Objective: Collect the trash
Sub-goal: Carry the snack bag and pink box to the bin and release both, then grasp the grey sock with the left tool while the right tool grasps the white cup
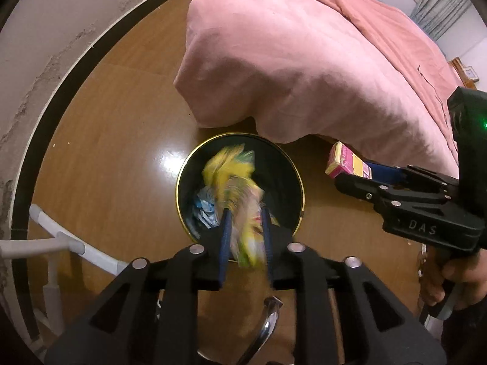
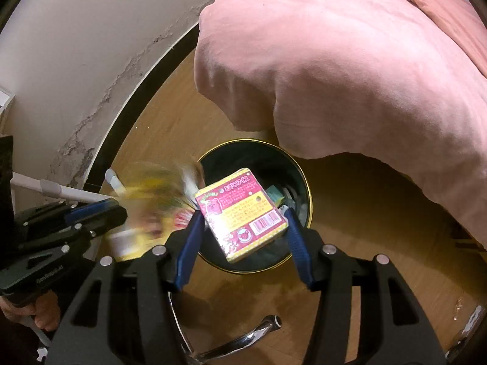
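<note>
Blue-padded fingers of the left gripper (image 1: 245, 237) are held directly over the bin (image 1: 213, 143), and a crumpled yellow wrapper (image 1: 240, 194) is seen between them as a blur. The jaws stand slightly apart and the pads no longer seem to press the wrapper, so it is judged to be released and dropping into the bin, where blue and white scraps (image 1: 204, 210) already lie.

Above the same bin, on its near side, the right gripper (image 2: 243, 222) is clamped on a pink-and-yellow snack box (image 2: 240, 213); both pads are seen touching its sides, and the box is tilted with one corner past the gold rim (image 2: 307, 194).

Beyond the bin a pink bedspread (image 1: 304, 60) hangs down almost to the rim, and a white rail (image 1: 76, 243) stands on the wall side of the bin.

Two risks are judged from here. The wrapper is light and may catch on a pad or drift over the rim onto the wooden floor (image 1: 106, 152). The box, if let go while so tilted, may strike the rim and tumble out on the near side; the two grippers, crowded over one opening, may also be knocked together.
</note>
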### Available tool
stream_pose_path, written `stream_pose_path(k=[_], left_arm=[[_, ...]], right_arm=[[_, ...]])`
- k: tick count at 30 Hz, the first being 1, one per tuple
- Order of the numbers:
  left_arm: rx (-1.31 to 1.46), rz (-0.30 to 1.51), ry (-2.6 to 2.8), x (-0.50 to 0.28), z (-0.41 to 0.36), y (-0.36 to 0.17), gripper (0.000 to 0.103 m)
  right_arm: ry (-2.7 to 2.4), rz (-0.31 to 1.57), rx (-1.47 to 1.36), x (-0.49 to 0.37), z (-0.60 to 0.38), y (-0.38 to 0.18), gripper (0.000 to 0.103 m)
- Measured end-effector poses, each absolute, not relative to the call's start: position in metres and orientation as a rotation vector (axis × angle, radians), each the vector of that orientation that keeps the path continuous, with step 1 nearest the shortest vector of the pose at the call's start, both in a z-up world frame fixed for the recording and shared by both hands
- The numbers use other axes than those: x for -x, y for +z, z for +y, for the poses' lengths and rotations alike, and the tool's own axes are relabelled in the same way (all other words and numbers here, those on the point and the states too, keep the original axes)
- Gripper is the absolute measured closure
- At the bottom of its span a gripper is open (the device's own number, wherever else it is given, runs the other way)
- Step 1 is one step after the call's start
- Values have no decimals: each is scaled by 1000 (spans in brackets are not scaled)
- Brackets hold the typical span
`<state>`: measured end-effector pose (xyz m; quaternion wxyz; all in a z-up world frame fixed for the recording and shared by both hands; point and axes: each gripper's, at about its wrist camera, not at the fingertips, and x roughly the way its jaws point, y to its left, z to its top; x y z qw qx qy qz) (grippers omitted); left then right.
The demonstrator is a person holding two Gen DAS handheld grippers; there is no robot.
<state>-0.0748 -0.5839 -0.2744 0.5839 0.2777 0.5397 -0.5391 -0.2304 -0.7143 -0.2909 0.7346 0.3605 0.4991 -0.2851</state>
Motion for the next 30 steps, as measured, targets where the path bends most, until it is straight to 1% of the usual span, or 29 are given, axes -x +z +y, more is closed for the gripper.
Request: stream_pose_path(k=[1,3,5,6,7,8,9,10,12,14,16,17,18,19,23,24,26,27,29,30], left_arm=[[-643,1252,-1256,75,-583,-273,64],[-635,1238,-1256,75,-581,-270,55],[-633,1230,-1257,75,-578,-264,52],[-633,1219,-1258,75,-575,-259,47],[-634,1201,-1258,75,-573,-253,41],[-633,1186,-1257,75,-571,-247,37],[-625,1156,-1259,76,-568,-236,33],[-619,1139,-1262,76,-565,-229,29],[-603,1104,-1276,79,-559,-210,25],[-582,1072,-1288,81,-551,-187,24],[-521,1037,-1325,84,-534,-152,24],[-493,1017,-1344,84,-526,-137,23],[-456,975,-1363,84,-509,-112,20],[-441,951,-1360,83,-498,-98,17],[-364,825,-1271,60,-429,-37,14],[-339,793,-1211,46,-401,-21,14],[-309,776,-1129,24,-365,-8,14],[-276,770,-1057,5,-332,-1,14],[-248,769,-953,-20,-291,4,14],[-233,773,-864,-40,-255,5,14]], right_arm=[[-629,1095,-797,231,-714,-290,49],[-624,1099,-800,229,-715,-290,49],[-616,1110,-795,226,-714,-290,49],[-616,1112,-791,225,-714,-289,48],[-616,1111,-788,224,-714,-288,46],[-618,1107,-786,223,-713,-285,42],[-623,1103,-782,222,-712,-283,35],[-626,1094,-772,222,-711,-277,32],[-630,1088,-758,221,-709,-268,32],[-640,1070,-737,222,-705,-251,32],[-652,1040,-710,221,-700,-227,32],[-660,1001,-689,220,-695,-207,32],[-652,957,-665,218,-688,-185,32],[-645,933,-647,215,-682,-170,32],[-551,826,-528,177,-637,-95,31],[-517,811,-502,165,-624,-82,31],[-416,787,-447,127,-589,-57,31],[-367,782,-430,110,-574,-50,31],[-242,786,-387,63,-529,-39,31],[-190,795,-365,43,-507,-37,31]])
